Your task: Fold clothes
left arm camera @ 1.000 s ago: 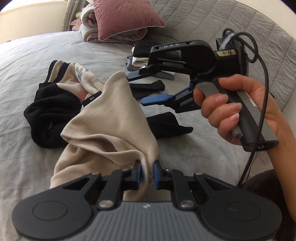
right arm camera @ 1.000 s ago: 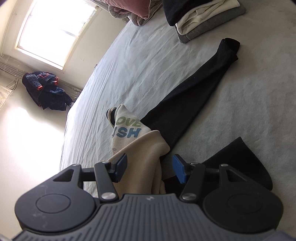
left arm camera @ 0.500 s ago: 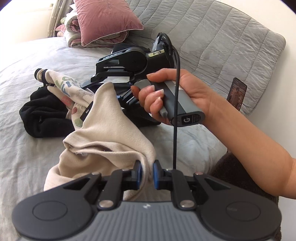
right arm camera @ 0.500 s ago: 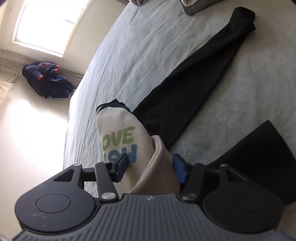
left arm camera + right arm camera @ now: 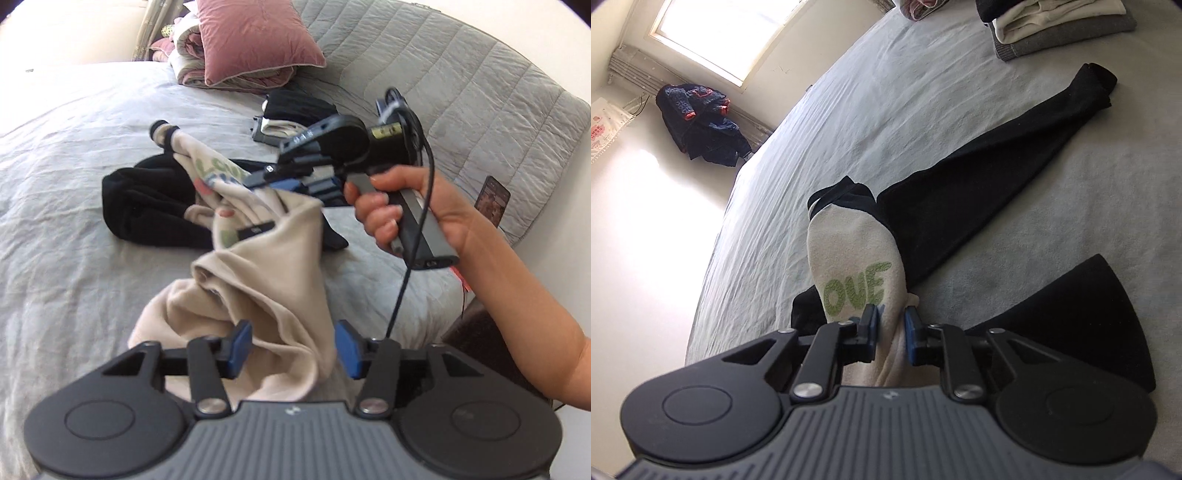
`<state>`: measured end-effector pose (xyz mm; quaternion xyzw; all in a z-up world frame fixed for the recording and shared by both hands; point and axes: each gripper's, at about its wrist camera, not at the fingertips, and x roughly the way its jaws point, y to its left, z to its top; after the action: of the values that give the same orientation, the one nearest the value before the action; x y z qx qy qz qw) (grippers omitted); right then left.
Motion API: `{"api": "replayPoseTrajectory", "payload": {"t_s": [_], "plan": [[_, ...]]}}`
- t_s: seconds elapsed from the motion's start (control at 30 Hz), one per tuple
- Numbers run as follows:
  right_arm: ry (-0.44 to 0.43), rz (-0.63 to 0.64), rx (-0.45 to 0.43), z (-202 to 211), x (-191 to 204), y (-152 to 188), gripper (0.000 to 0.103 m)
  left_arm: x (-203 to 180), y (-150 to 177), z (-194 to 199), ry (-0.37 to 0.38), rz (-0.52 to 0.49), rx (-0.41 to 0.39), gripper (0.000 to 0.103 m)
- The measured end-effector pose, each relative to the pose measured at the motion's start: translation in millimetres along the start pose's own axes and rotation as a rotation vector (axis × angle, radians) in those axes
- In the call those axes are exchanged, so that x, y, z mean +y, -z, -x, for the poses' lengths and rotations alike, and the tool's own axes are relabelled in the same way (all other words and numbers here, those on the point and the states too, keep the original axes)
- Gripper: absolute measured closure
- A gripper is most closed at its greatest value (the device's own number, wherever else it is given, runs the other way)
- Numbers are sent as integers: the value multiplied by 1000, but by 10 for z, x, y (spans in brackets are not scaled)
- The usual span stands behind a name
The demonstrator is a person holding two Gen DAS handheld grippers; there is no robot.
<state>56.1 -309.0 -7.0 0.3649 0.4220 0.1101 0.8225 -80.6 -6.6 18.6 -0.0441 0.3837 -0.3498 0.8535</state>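
A beige sweatshirt (image 5: 273, 273) with black sleeves and green lettering hangs bunched above the grey bed. My left gripper (image 5: 293, 345) is open, its blue pads apart with beige cloth draped loosely between them. My right gripper (image 5: 890, 328) is shut on the printed part of the beige sweatshirt (image 5: 857, 273), just below the green letters. In the left wrist view a hand (image 5: 413, 210) holds the right gripper (image 5: 291, 181), pinching the sweatshirt near its print. A black sleeve (image 5: 990, 184) lies stretched across the bed (image 5: 886, 92).
A folded stack of clothes (image 5: 1060, 26) sits at the far end of the bed, also visible as the stack (image 5: 291, 114) in the left wrist view. A pink pillow (image 5: 255, 40) rests on folded bedding by the quilted headboard (image 5: 461, 85). Dark clothes (image 5: 698, 125) hang by the window.
My left gripper has opened and let go of the beige cloth. My right gripper has shut on the printed part of the sweatshirt.
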Motion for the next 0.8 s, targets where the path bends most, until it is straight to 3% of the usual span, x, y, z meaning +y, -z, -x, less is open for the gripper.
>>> {"api": "replayPoseTrajectory", "payload": {"t_s": [0.1, 0.27, 0.47, 0.57, 0.67, 0.7, 0.73, 0.8], "plan": [[21, -17, -8, 38, -107, -21, 85, 245, -166, -92, -73, 55, -25, 29], [45, -27, -15, 112, -259, -21, 85, 698, -464, -330, -200, 167, -50, 27], [38, -47, -16, 210, -356, -16, 85, 1105, -602, -904, -163, 427, 6, 30], [31, -61, -7, 210, -389, -30, 85, 1179, -586, -1159, -136, 539, 12, 42], [26, -71, -2, 201, -391, -49, 85, 1164, -572, -1240, -164, 581, -25, 64], [26, -70, -1, 202, -383, -52, 85, 1167, -571, -1251, -178, 593, -29, 79], [25, -69, 0, 203, -375, -54, 85, 1169, -571, -1252, -189, 603, -33, 85], [28, -53, -1, 201, -343, -53, 85, 1165, -581, -1225, -206, 613, -41, 90]]}}
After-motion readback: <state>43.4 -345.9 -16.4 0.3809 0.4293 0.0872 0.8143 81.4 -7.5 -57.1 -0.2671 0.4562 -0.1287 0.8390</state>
